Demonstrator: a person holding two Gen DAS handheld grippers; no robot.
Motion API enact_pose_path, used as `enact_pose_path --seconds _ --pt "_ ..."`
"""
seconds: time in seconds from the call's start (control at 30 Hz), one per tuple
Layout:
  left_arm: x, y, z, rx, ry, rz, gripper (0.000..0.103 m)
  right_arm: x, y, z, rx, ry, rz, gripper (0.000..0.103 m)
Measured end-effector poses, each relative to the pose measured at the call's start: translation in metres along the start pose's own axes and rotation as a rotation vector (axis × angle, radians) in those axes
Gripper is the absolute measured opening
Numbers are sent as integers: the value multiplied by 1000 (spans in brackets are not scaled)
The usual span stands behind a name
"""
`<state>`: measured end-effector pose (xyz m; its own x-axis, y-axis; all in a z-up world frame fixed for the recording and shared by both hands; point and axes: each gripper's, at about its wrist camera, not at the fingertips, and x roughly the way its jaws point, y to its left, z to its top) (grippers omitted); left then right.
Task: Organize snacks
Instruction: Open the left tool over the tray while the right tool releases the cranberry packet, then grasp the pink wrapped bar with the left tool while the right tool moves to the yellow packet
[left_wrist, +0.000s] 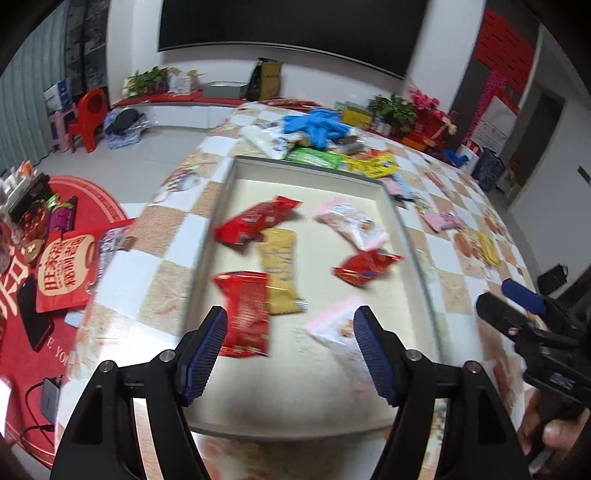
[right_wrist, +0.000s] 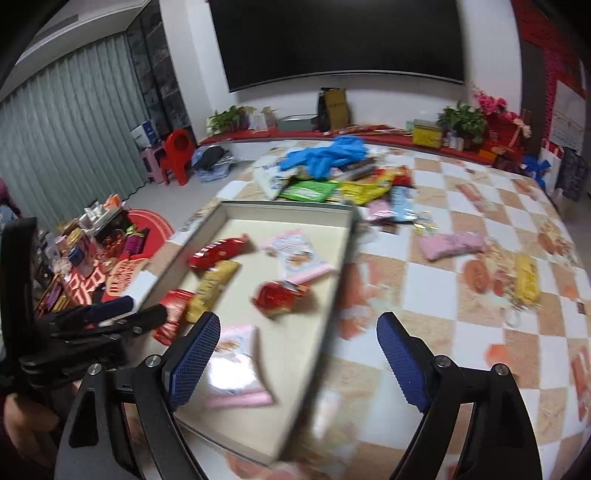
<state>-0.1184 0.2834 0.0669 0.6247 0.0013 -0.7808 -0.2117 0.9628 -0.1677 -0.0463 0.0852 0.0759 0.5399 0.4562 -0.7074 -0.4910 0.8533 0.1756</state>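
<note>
A shallow cream tray (left_wrist: 306, 164) lies on the checked tablecloth and holds several snack packets: red ones, a yellow one (left_wrist: 280, 269) and pink ones. My left gripper (left_wrist: 291, 315) hangs open over the tray's near end. A red packet (left_wrist: 245, 317) lies just past its left finger and a pink packet (left_wrist: 330, 326) just past its right finger; nothing is gripped. My right gripper (right_wrist: 299, 321) is open too, straddling the tray's right wall (right_wrist: 332, 302), with a pink packet (right_wrist: 236, 365) beside its left finger. Each gripper shows at the edge of the other's view.
Loose snacks are piled beyond the tray (right_wrist: 332, 188) under blue gloves (right_wrist: 325, 155). A pink packet (right_wrist: 452, 245) and a yellow one (right_wrist: 526, 277) lie on the table to the right. Left of the table edge are a red rug (left_wrist: 44, 332), bags and a red chair (left_wrist: 90, 118).
</note>
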Motion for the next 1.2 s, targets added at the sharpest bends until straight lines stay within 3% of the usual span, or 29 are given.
enact_pose_path --seconds 0.17,0.3,0.43,0.47,0.53,0.63,0.73,0.93,0.97,1.03,1.13,1.2 --pt "0 -87 -9 154 25 -108 79 -7 -80 -42 88 79 -173 88" --pt "11 -160 -2 288 27 -137 83 -14 -157 -75 174 158 -363 88" --pt "52 -221 30 374 74 -133 84 -31 -206 -92 231 155 -396 88" --pt "65 -232 40 383 97 -147 84 -34 -212 -94 227 150 -402 89" --pt "96 -247 62 365 153 -162 84 -36 -219 -99 224 140 -387 102" --pt "139 -257 91 351 207 -145 84 -36 -218 -97 225 134 -376 102" --pt "174 -269 112 417 231 -111 84 -35 -212 -98 219 121 -345 102" --pt "223 -278 116 523 277 -77 84 -42 -221 -100 272 71 -270 102" --pt "228 -281 113 544 265 -72 90 -42 -221 -100 274 69 -266 102" --pt "230 -282 111 553 230 -102 91 -43 -221 -101 280 62 -254 102" --pt "233 -277 115 503 222 -145 82 -45 -225 -101 304 39 -223 102" --pt "229 -278 114 520 215 -161 62 -46 -227 -101 314 32 -215 102"
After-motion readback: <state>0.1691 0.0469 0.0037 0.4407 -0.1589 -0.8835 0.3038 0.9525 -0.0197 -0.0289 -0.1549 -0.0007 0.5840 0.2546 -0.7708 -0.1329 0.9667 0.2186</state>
